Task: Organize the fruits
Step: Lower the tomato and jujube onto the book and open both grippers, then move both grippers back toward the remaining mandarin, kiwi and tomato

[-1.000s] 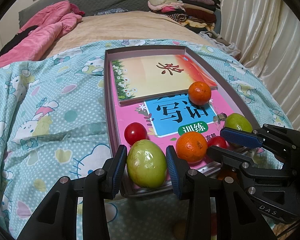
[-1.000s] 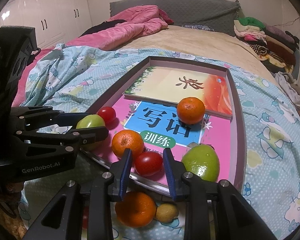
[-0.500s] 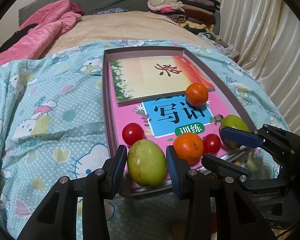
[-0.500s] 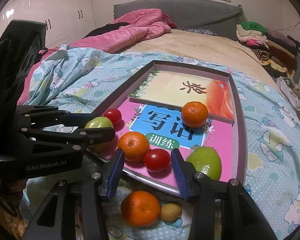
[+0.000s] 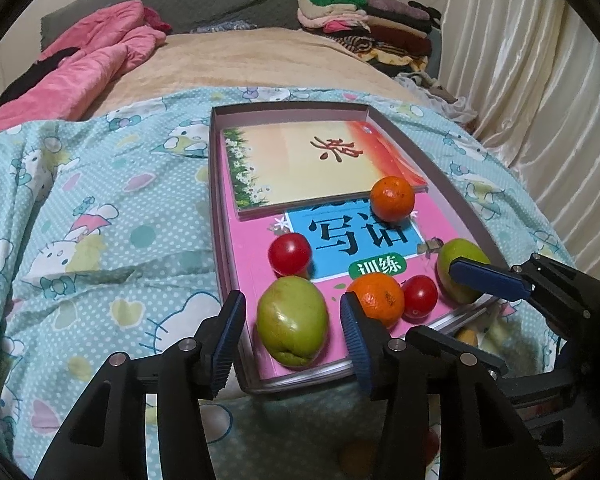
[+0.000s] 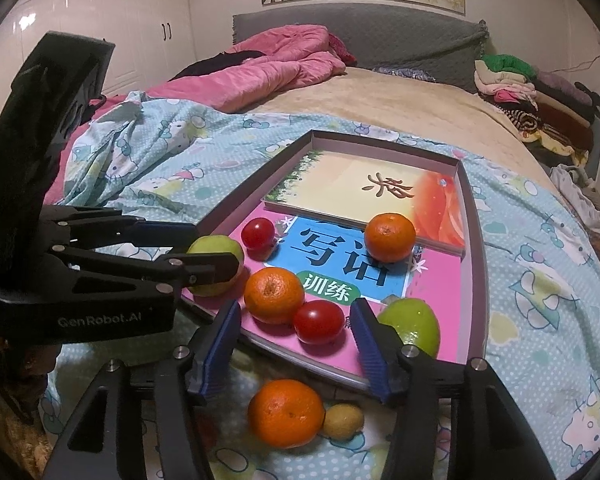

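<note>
A grey tray (image 5: 216, 200) (image 6: 474, 240) lined with two books lies on the bed. My left gripper (image 5: 292, 340) (image 6: 216, 248) straddles a green fruit (image 5: 292, 326) (image 6: 216, 245) at the tray's near left corner. Its jaws are opening, with a gap on each side. My right gripper (image 6: 296, 344) (image 5: 460, 312) is also opening around a red tomato (image 6: 319, 322) (image 5: 419, 296), which its pads do not touch. An orange (image 6: 274, 290), a second green fruit (image 6: 410, 326), another tomato (image 6: 258, 233) and a far orange (image 6: 389, 237) also rest on the books.
An orange (image 6: 286, 414) and a small yellowish fruit (image 6: 343, 421) lie on the patterned sheet just off the tray's near edge. A pink quilt (image 6: 268, 68) lies at the head of the bed. Folded clothes (image 5: 364, 20) and curtains (image 5: 520, 80) are on the right.
Both grippers opened. The left pads came off the green fruit and the right pads came off the red tomato; both fruits now sit on the pink book.
</note>
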Motion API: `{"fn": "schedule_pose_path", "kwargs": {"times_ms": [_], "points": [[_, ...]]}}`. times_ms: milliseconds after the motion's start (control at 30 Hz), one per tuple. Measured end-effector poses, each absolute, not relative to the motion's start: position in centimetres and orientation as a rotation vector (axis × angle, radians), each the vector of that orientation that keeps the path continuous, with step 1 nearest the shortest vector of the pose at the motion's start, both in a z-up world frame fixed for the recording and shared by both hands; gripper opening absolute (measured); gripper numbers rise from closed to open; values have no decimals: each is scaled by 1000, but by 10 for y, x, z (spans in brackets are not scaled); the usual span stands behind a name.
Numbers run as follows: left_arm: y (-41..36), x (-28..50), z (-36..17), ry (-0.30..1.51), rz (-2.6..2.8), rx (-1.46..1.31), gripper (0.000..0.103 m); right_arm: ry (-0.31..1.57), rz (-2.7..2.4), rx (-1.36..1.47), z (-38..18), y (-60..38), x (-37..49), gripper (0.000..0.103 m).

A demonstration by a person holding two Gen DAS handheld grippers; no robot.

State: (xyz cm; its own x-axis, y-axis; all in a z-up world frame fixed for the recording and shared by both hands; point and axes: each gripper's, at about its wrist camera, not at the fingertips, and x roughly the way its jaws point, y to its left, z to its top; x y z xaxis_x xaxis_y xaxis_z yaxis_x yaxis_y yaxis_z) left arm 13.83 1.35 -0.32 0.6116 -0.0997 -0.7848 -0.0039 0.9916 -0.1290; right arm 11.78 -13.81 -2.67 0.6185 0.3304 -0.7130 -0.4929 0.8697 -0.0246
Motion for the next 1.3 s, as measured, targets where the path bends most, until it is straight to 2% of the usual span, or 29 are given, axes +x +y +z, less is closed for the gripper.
{"fn": "schedule_pose_path", "kwargs": {"times_ms": [133, 467, 667, 767, 967, 1100, 1200, 1300], "points": [[14, 137, 0, 903, -59, -128, 56, 761, 475, -220, -25, -139, 117, 63], [13, 132, 7, 867, -48, -122, 67, 743, 451, -178, -19, -147, 119, 72], [17, 130, 10, 865, -42, -144, 70, 737, 434, -150, -15, -152, 120, 76], [21, 127, 15, 845, -40, -161, 71, 723, 422, -135, -12, -156, 119, 81], [31, 121, 24, 804, -34, -210, 71, 685, 392, -67, -1, -171, 119, 83], [38, 117, 30, 775, -31, -243, 72, 668, 380, 11, 5, -185, 120, 88], [39, 115, 32, 764, -27, -248, 78, 655, 365, 48, 9, -193, 121, 88], [38, 112, 33, 761, -27, -243, 79, 652, 349, 61, 11, -198, 122, 88]]}}
